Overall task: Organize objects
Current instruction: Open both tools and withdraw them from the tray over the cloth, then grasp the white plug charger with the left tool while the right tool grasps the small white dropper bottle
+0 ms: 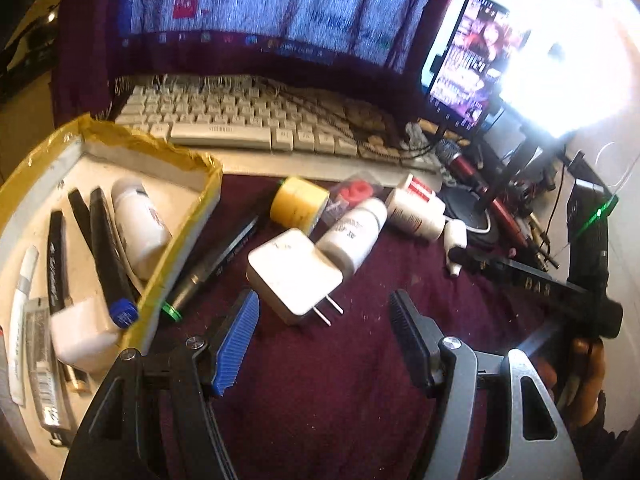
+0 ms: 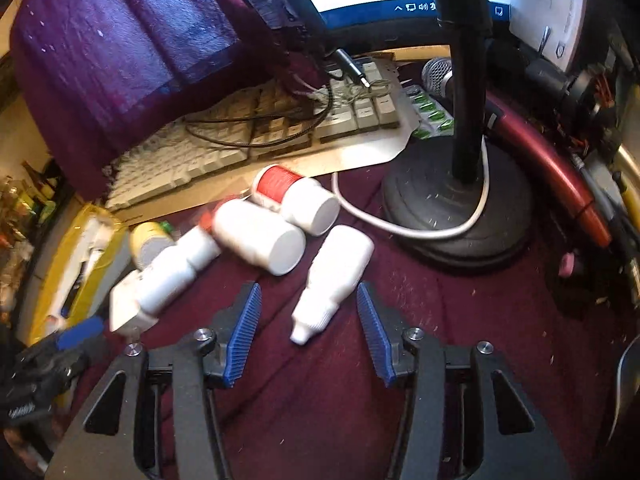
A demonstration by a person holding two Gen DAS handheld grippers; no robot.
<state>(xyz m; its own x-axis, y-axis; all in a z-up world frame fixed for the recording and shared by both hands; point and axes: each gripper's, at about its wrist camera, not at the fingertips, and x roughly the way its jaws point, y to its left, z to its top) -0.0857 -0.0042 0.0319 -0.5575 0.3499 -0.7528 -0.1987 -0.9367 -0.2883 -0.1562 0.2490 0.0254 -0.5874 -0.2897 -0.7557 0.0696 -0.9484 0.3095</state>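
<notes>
My left gripper (image 1: 324, 316) is open just in front of a white plug adapter (image 1: 294, 274) lying on the maroon cloth, prongs toward me. Behind it lie a white bottle (image 1: 354, 232), a yellow tape roll (image 1: 298, 204) and a red-labelled white bottle (image 1: 416, 208). A dark pen (image 1: 216, 258) lies beside a yellow-edged tray (image 1: 180, 248) holding pens, a white bottle and tubes. My right gripper (image 2: 310, 312) is open around the nozzle end of a small white dropper bottle (image 2: 334, 280). Two more white bottles (image 2: 260, 236) (image 2: 308, 198) lie behind it.
A beige keyboard (image 1: 248, 116) sits behind the objects under a draped purple cloth. A black lamp stand base (image 2: 456, 200) with a white cable, a red microphone (image 2: 540, 152) and a phone on a stand (image 1: 468, 60) crowd the right side.
</notes>
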